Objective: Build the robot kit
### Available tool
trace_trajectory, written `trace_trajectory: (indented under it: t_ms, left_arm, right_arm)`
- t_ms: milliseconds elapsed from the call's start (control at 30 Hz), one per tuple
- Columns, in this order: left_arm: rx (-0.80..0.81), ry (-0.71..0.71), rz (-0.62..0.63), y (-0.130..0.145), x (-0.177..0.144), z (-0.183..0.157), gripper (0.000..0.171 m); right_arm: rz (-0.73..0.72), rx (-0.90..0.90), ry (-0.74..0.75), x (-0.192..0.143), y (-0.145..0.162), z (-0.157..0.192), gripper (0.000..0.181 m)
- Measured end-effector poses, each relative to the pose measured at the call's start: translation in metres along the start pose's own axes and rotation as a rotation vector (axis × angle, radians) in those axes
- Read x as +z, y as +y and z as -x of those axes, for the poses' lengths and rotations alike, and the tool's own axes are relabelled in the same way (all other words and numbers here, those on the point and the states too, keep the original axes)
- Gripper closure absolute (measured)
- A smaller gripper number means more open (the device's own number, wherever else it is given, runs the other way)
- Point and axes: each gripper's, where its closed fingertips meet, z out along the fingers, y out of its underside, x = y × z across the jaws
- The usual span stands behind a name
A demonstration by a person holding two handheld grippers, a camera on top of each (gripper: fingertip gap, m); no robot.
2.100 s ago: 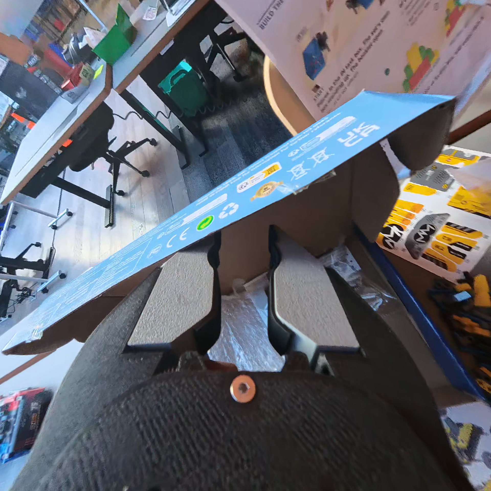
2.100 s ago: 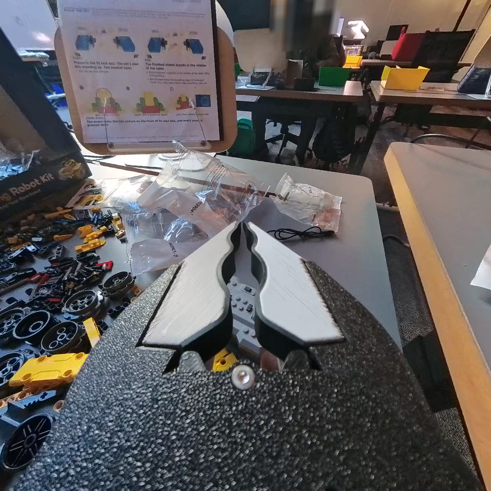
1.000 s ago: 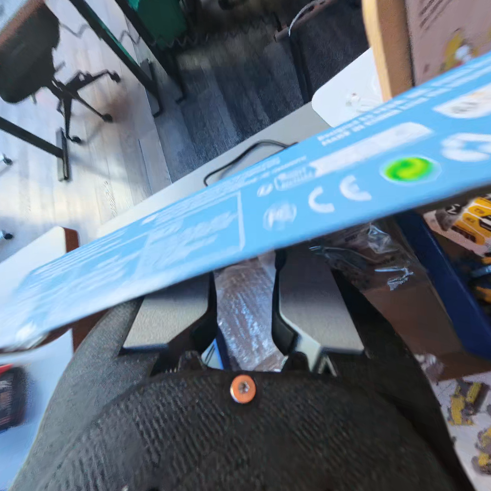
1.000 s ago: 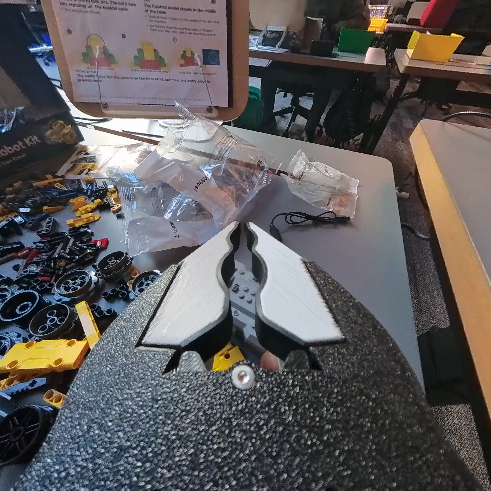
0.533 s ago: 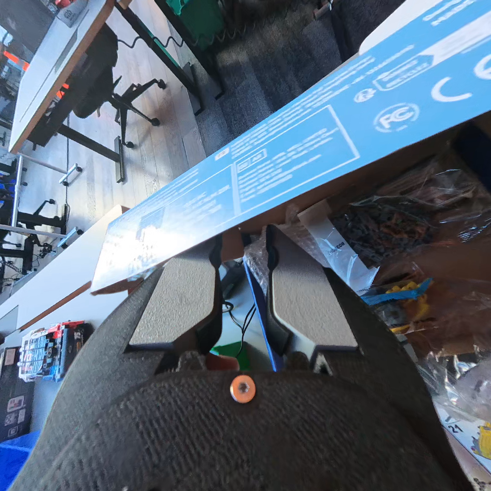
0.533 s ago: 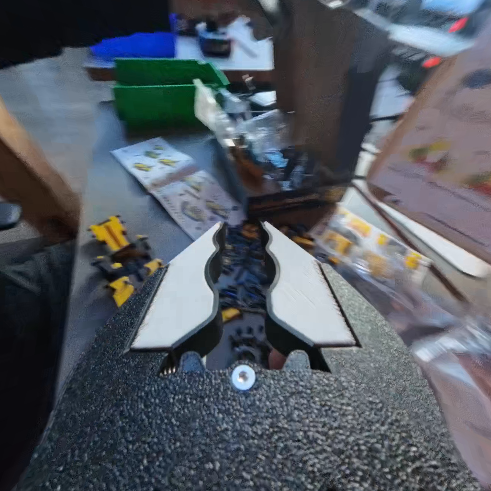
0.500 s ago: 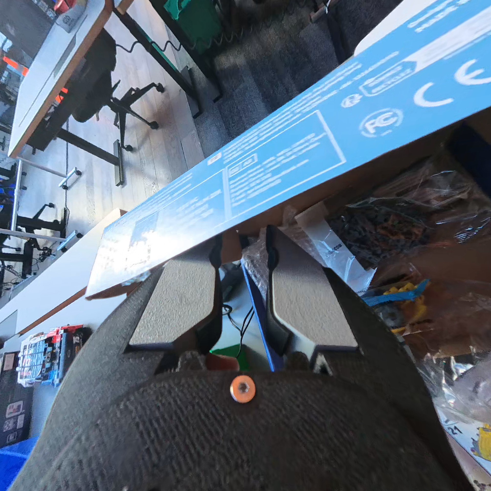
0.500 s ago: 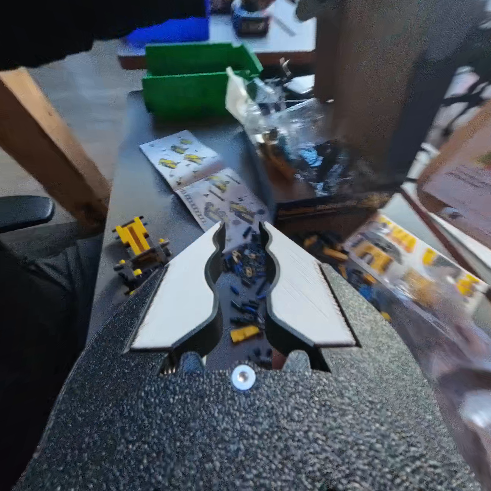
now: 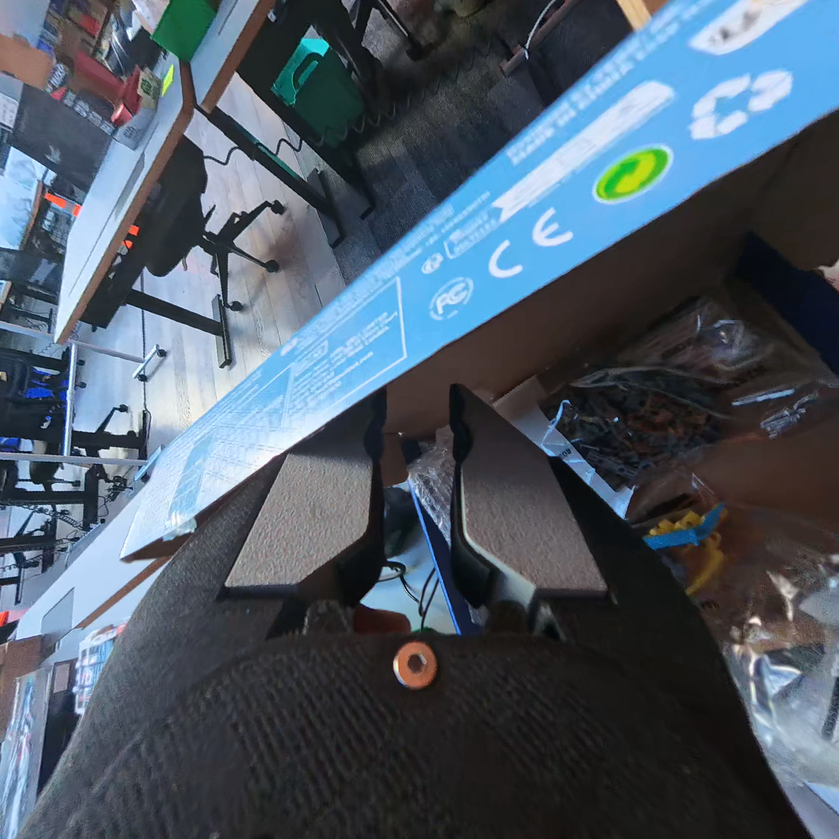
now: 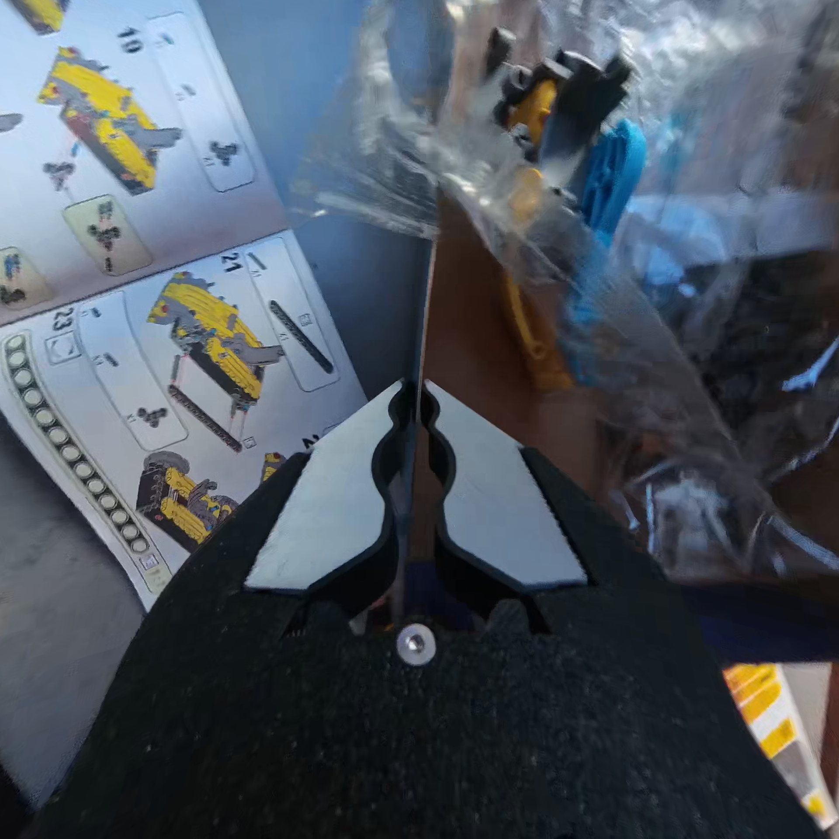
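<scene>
A cardboard box, blue outside and brown inside, stands open. In the left wrist view my left gripper (image 9: 415, 397) is open, with its fingertips against the underside of the raised blue lid (image 9: 499, 236). The box's blue wall edge (image 9: 436, 535) runs between its fingers. Clear bags of small parts (image 9: 658, 422) lie inside the box. In the right wrist view my right gripper (image 10: 414, 386) is shut on the thin box wall (image 10: 476, 340), seen edge-on. A clear bag of yellow, blue and black parts (image 10: 590, 159) lies just beyond it inside the box.
An open instruction booklet (image 10: 136, 318) lies on the grey table (image 10: 45, 567), left of the box wall. Past the lid are desks (image 9: 113, 204), an office chair (image 9: 181, 218) and a green bin (image 9: 318, 86) on the floor.
My right gripper let go of a grey piece, swung from the loose parts to the box and shut on its wall. My left gripper slid along under the lid.
</scene>
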Motion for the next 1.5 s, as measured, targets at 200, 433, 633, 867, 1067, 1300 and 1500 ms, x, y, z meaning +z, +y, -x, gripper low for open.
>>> trace_trajectory:
  t_ms: [200,433,633,867,1067,1300,1500]
  left_arm:
    - [0.010,-0.019,0.003,-0.018,0.004,0.014,0.146]
    - [0.037,-0.101,0.056,-0.019,0.027,0.042,0.163]
    - [-0.050,-0.083,0.162,0.007,0.065,0.065,0.171]
    - [-0.035,-0.062,0.255,0.039,0.118,0.046,0.162]
    - [-0.002,0.049,0.353,0.074,0.135,0.011,0.171]
    - [-0.099,0.149,0.243,0.060,0.081,0.009,0.160]
    - [-0.087,0.186,0.118,0.049,0.008,-0.001,0.155]
  right_arm:
    - [0.032,-0.297,-0.125,-0.004,0.004,0.020,0.179]
    - [-0.018,-0.369,-0.181,-0.010,0.016,0.027,0.179]
    - [0.004,-0.444,-0.129,-0.015,0.024,0.032,0.176]
    - [-0.047,-0.400,-0.174,-0.011,0.026,0.032,0.176]
    - [-0.022,-0.379,-0.173,-0.007,0.031,0.029,0.175]
    - [-0.032,-0.370,-0.114,-0.011,0.026,0.029,0.167]
    - [-0.166,-0.309,-0.047,-0.050,0.004,0.024,0.162]
